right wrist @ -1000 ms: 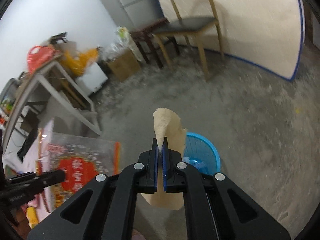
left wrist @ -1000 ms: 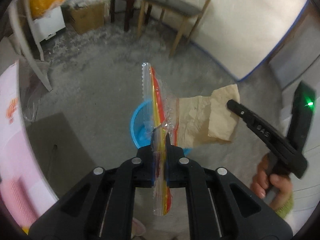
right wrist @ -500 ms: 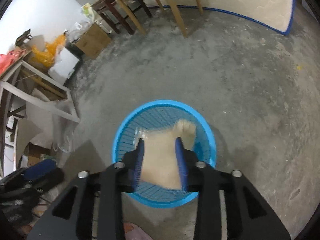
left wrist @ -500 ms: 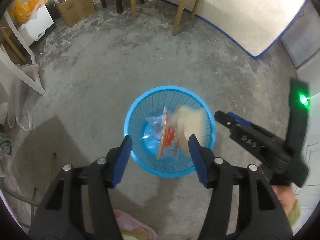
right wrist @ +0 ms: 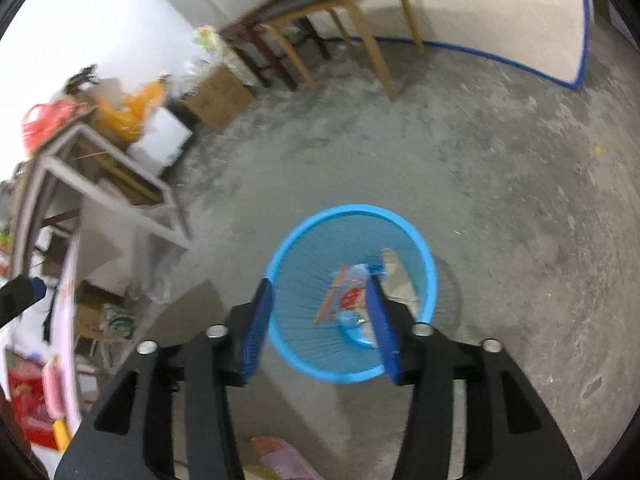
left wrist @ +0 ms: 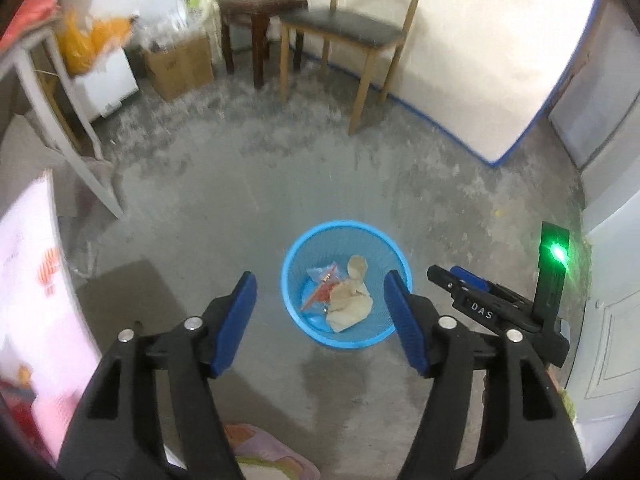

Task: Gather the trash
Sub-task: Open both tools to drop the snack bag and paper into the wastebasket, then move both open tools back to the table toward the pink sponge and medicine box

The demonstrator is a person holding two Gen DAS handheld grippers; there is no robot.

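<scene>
Left wrist view, blue basket (left wrist: 347, 236) on bare floor, chair (left wrist: 352, 32) behind, both grippers' fingers spread, empty, just opened.

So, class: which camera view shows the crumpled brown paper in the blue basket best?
The left wrist view: the brown paper lies sharp and unobstructed in the blue basket. The right wrist view is blurred, and a gripper finger covers most of it.

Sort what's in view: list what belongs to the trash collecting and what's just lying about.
Job: round blue mesh plastic bin; crumpled brown paper and clear red-printed plastic wrapper inside it.

Lying about: wooden chair with dark seat; brown cardboard box; orange plastic bag.
</scene>
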